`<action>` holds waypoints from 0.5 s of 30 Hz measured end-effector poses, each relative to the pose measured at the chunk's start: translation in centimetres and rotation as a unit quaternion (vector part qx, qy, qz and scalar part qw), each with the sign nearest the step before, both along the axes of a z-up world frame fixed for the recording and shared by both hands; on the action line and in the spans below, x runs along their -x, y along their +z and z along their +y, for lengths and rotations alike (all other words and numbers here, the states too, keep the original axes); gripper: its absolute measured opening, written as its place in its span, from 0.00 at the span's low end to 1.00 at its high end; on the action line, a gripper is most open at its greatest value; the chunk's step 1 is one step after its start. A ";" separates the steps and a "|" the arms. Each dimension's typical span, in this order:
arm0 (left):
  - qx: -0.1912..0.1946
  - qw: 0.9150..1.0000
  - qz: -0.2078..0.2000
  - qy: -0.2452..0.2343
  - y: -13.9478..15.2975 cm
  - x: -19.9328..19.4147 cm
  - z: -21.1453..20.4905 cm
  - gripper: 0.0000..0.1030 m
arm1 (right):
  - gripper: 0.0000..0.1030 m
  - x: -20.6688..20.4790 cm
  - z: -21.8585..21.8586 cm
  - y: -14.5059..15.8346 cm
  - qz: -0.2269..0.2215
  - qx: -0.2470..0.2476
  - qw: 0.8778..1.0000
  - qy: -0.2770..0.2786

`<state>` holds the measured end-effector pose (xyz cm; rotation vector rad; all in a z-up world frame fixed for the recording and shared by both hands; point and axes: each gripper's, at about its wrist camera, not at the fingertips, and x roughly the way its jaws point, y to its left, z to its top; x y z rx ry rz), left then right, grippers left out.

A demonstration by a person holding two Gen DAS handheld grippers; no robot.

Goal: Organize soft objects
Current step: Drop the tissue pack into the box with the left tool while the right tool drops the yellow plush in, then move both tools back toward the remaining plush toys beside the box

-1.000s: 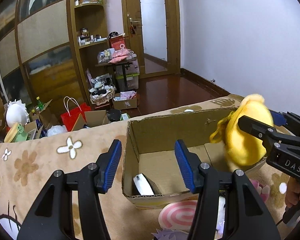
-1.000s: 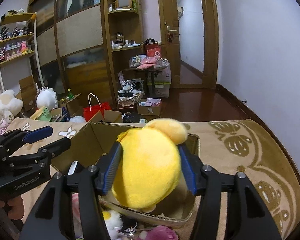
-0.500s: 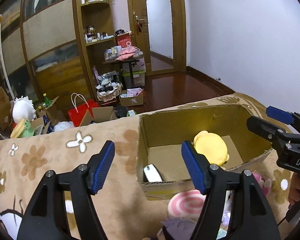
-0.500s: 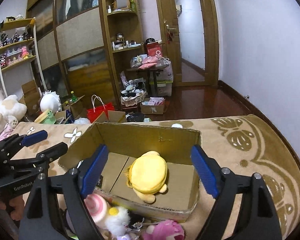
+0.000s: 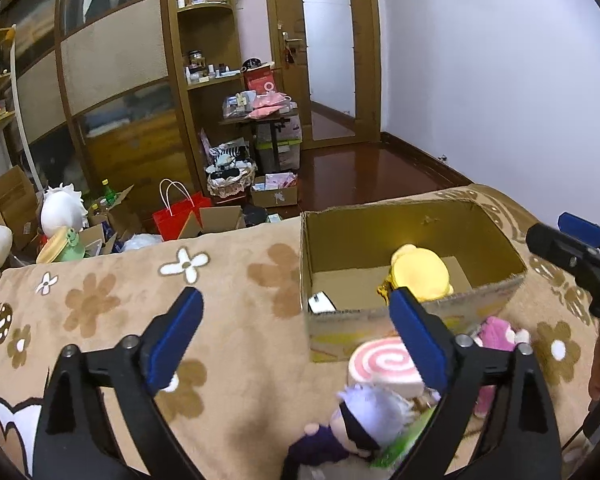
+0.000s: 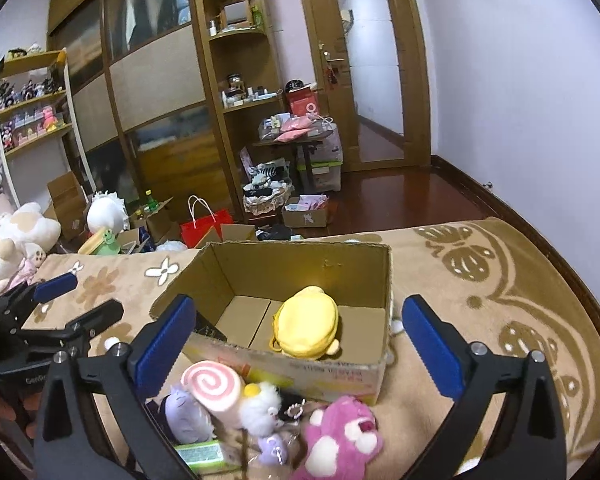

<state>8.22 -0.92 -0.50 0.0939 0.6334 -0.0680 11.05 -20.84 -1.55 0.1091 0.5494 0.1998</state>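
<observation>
The yellow plush toy lies inside the cardboard box on the flowery blanket. The right gripper is opening with nothing in it. The left gripper is opening too, empty, above a pink swirl plush

Matt cardboard box, fuzzy yellow plush

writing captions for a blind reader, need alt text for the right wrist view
A yellow plush lies inside an open cardboard box on a tan flowered blanket. The right hand-held gripper, jaws opening and empty, frames it. In front of the box sit a pink swirl plush and a pink bear.
</observation>
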 end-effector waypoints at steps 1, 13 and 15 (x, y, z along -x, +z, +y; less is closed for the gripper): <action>0.000 1.000 0.002 0.000 0.1 0.3 0.1 0.93 | 1.00 0.4 -0.1 0.2 0.002 -0.003 1.000 -0.003; 0.006 1.000 -0.006 -0.005 1.3 5.1 0.1 0.94 | 1.00 3.8 -0.2 0.8 0.015 -0.013 1.000 -0.016; 0.008 1.000 -0.006 -0.009 1.5 5.4 -0.2 0.94 | 1.00 4.2 -0.2 0.7 0.018 -0.015 1.000 -0.019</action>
